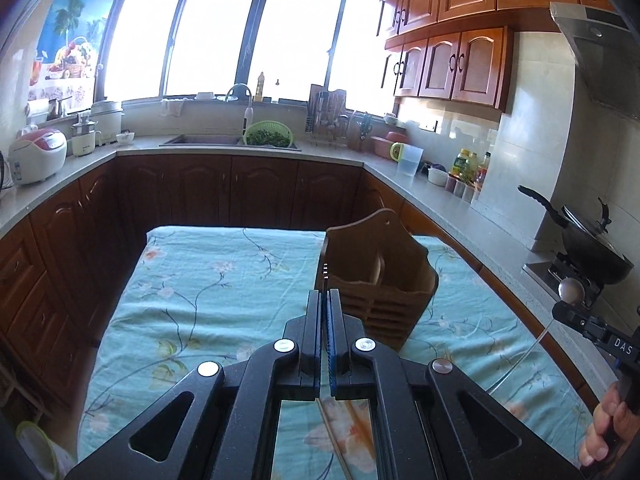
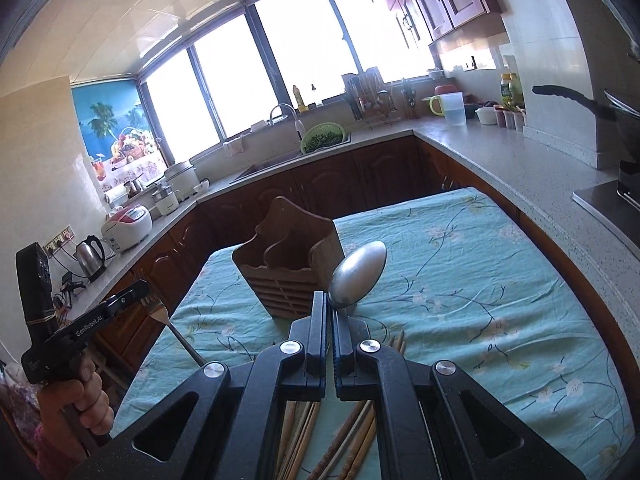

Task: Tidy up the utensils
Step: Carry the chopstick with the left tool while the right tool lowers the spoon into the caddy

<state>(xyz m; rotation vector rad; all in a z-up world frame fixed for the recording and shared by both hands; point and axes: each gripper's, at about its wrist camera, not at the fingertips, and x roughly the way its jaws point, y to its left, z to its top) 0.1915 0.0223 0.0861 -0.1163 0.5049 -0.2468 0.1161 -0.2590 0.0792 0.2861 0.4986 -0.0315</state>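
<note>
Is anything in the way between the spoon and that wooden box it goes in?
Nothing visible blocks it. The right gripper holds the spoon just beside the wooden utensil holder, whose top is open. The chopsticks lie on the tablecloth below, out of the path.

The wooden holder stands upright in the middle of the counter, blocking a straight pass ahead. Bare cloth lies open to its left and right. Chopsticks lie on the near edge, under the right gripper.

Table under teal floral cloth; wooden utensil holder upright, chopsticks lying loose.
</note>
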